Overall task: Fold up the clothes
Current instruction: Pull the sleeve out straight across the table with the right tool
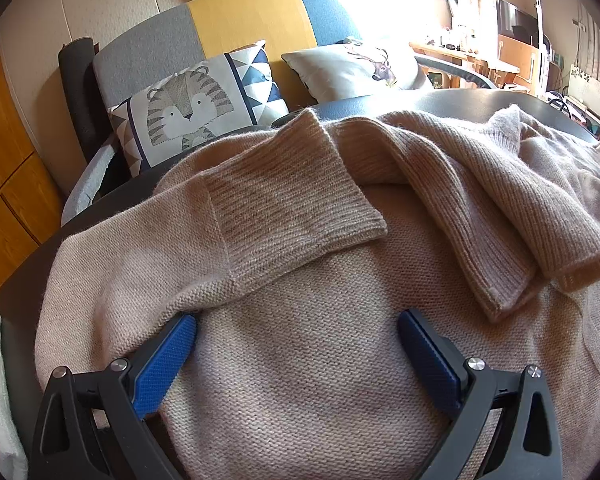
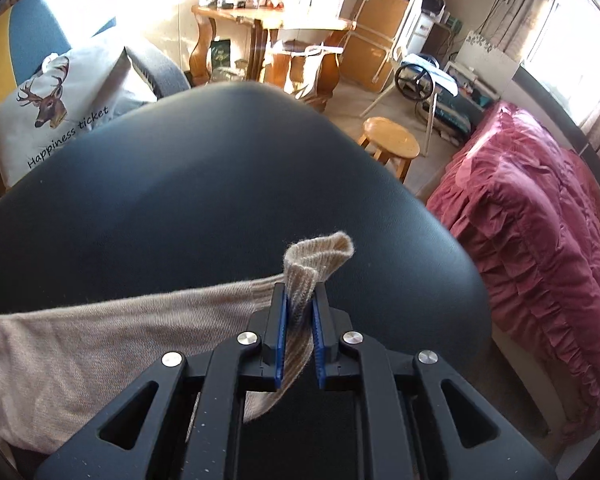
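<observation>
- I saw a soft beige sweater [image 1: 300, 360] spread out on my dark round table [image 1: 480, 100].
- My left gripper [image 1: 296, 330] hung just over the body of the sweater.
- Its blue fingers [image 1: 168, 356] were wide apart, with only flat knit between them and nothing pinched.
- One ribbed sleeve cuff [image 1: 296, 204] was folded in across the chest of the sweater.
- The other sleeve [image 1: 500, 216] lay bent over beside it, and its open end pointed to the right.
- Behind the table stood a sofa [image 1: 244, 20] in grey, yellow and blue blocks.
- A tiger cushion [image 1: 192, 108] and a deer cushion [image 1: 352, 66] leaned on that sofa.
- My right gripper [image 2: 300, 304] was out at the far right side of the table [image 2: 220, 184].
- Its blue fingers [image 2: 282, 332] were close together, clamped on a ribbed edge of the sweater [image 2: 100, 340].
- A little curl of that ribbed knit stuck up past the fingertips.
- From the fingers the cloth ran off to the left and lay on the table.
- I could not tell which edge of the sweater that ribbed bit was.
- Past the table, the right camera showed a small wooden stool [image 2: 392, 140] on the floor.
- A bed with a red ruffled cover [image 2: 540, 240] stood to the right of it.
- A wooden side table [image 2: 268, 32] with things piled on it stood by the far wall.
</observation>
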